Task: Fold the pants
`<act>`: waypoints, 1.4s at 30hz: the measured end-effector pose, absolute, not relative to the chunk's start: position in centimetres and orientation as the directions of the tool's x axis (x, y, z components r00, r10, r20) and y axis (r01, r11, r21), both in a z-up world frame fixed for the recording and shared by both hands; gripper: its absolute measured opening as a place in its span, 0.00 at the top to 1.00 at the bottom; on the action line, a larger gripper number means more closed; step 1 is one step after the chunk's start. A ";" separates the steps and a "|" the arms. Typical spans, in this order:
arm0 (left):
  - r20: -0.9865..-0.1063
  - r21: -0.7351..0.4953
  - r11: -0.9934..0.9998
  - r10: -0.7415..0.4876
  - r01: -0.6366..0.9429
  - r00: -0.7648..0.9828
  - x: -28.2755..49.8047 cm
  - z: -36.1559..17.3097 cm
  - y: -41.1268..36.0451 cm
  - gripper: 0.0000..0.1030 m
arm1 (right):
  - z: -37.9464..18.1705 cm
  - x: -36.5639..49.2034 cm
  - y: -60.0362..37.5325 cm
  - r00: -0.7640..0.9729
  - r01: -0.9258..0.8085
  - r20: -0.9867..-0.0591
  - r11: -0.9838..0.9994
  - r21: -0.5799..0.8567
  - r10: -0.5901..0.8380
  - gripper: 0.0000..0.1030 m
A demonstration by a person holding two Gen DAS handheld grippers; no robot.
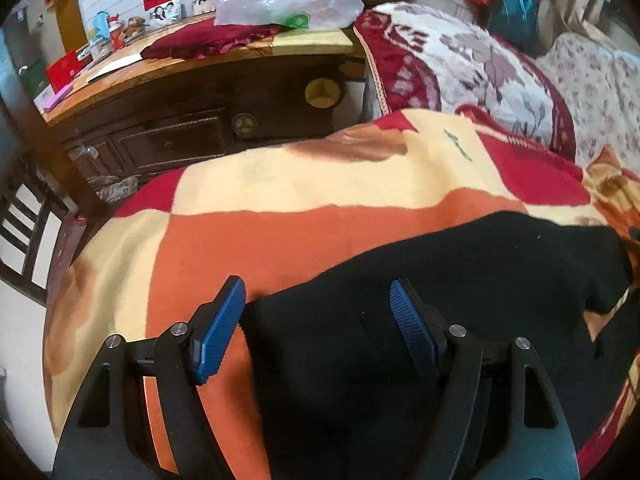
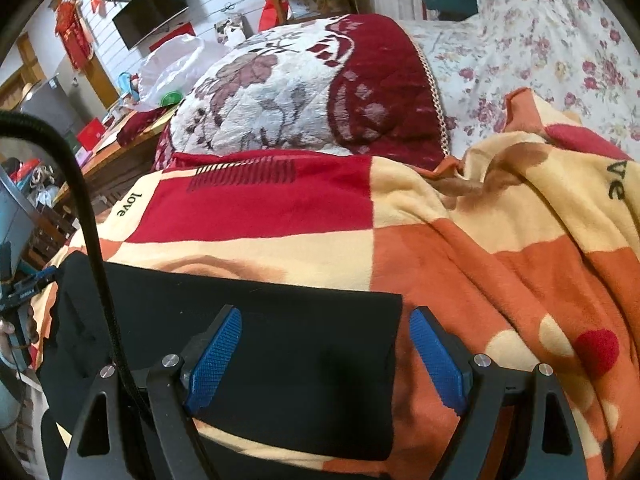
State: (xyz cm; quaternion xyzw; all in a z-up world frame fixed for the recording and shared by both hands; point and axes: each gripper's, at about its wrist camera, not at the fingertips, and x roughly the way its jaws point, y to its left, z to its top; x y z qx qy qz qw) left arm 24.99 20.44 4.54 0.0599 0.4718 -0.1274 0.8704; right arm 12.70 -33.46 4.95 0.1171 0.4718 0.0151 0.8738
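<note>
While the black pants (image 1: 420, 280) lie flat on an orange, cream and red blanket (image 1: 280, 216), the left gripper (image 1: 318, 328) hovers with its blue pads spread wide, the cloth's left edge showing between them. From the right wrist view, the right gripper (image 2: 324, 356) also stands with pads apart, straddling the pants' (image 2: 280, 340) straight right edge. Neither clamps any fabric. Bare blanket (image 2: 500, 280) stretches beyond both edges. A folded floral quilt (image 2: 300, 92) sits farther back, and a dark wooden dresser (image 1: 192, 120) stands past the bed's left side.
</note>
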 end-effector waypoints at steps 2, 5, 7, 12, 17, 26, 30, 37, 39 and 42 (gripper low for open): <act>-0.842 -0.001 0.959 -0.154 0.285 0.517 25.0 4.3 20.1 0.27 | 4.6 13.0 -33.7 0.549 0.083 -0.826 0.975 0.206 0.128 0.18; -0.838 0.019 0.957 -0.143 0.290 0.527 24.8 4.2 19.9 0.27 | 4.1 13.6 -33.9 0.539 0.069 -0.831 0.977 0.203 0.135 0.18; -0.839 0.021 0.957 -0.141 0.289 0.526 24.8 4.1 19.9 0.27 | 3.7 14.1 -34.0 0.531 0.065 -0.838 0.979 0.192 0.129 0.18; -0.843 0.036 0.955 -0.129 0.294 0.523 25.0 4.0 19.6 0.27 | 2.0 15.4 -35.2 0.504 0.102 -0.853 0.971 0.215 0.136 0.18; -0.842 0.053 0.951 -0.121 0.304 0.526 25.0 4.1 19.2 0.27 | 1.8 15.5 -34.9 0.502 0.074 -0.850 0.971 0.226 0.159 0.22; -0.841 0.057 0.954 -0.113 0.295 0.530 25.2 3.8 19.0 0.27 | 1.4 15.9 -34.7 0.488 0.078 -0.857 0.970 0.230 0.164 0.23; -0.840 0.053 0.955 -0.116 0.292 0.530 25.2 3.7 19.0 0.27 | 1.3 16.1 -34.5 0.482 0.070 -0.860 0.972 0.226 0.165 0.26; -0.837 0.064 0.953 -0.110 0.296 0.535 25.2 3.7 18.9 0.37 | 0.9 16.2 -34.1 0.470 0.063 -0.867 0.974 0.220 0.166 0.38; -0.840 0.084 0.944 -0.105 0.318 0.533 25.0 3.5 18.4 0.73 | 1.1 16.1 -33.5 0.476 0.027 -0.864 0.980 0.199 0.162 0.51; -0.836 0.143 0.935 -0.061 0.323 0.545 24.9 3.7 17.8 0.90 | 1.8 15.8 -32.0 0.491 -0.038 -0.860 0.990 0.137 0.138 0.75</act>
